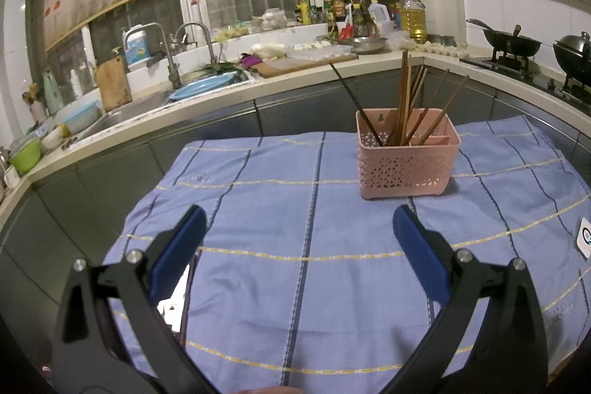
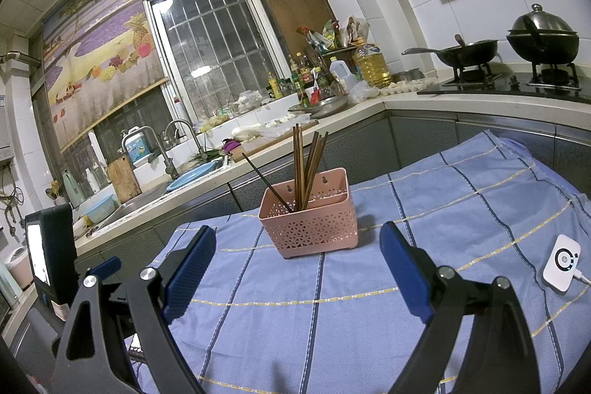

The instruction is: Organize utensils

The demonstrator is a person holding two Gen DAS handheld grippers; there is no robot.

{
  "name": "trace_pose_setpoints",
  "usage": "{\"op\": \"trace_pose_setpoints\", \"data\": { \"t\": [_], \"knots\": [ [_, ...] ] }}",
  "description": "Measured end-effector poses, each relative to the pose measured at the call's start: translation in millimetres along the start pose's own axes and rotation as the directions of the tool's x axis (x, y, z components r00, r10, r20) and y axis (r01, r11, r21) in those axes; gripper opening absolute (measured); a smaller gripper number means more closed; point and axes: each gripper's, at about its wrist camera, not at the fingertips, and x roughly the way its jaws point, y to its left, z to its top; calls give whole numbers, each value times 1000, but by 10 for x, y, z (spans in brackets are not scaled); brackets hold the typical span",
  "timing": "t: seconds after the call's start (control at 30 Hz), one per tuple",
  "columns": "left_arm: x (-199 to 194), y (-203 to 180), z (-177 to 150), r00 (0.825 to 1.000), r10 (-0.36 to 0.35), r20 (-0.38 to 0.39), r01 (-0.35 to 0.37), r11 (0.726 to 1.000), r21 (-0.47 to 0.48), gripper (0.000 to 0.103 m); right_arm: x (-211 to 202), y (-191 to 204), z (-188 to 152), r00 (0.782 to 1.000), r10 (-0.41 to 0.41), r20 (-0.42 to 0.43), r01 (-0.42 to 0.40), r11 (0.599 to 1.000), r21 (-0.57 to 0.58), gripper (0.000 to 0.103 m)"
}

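Both claws hanging wide open gripping nothing, left claw (image 1: 299,231), right claw (image 2: 297,246), chopsticks (image 1: 406,106) standing in pink basket (image 1: 408,161) mid-frame, sitting on blue checked tabletop (image 1: 277,209)

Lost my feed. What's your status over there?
Left gripper and right gripper open, empty. Chopsticks standing in pink basket on blue cloth. Nothing in the way.
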Motion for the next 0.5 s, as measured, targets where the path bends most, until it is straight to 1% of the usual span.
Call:
{"op": "trace_pose_setpoints", "data": {
  "t": [0.5],
  "knots": [
    [-17,-49,-68,1000,-9,1,9,1000,23,97,-6,10,4,1000,-1,-1,1,1000,1,89]
  ]
}}
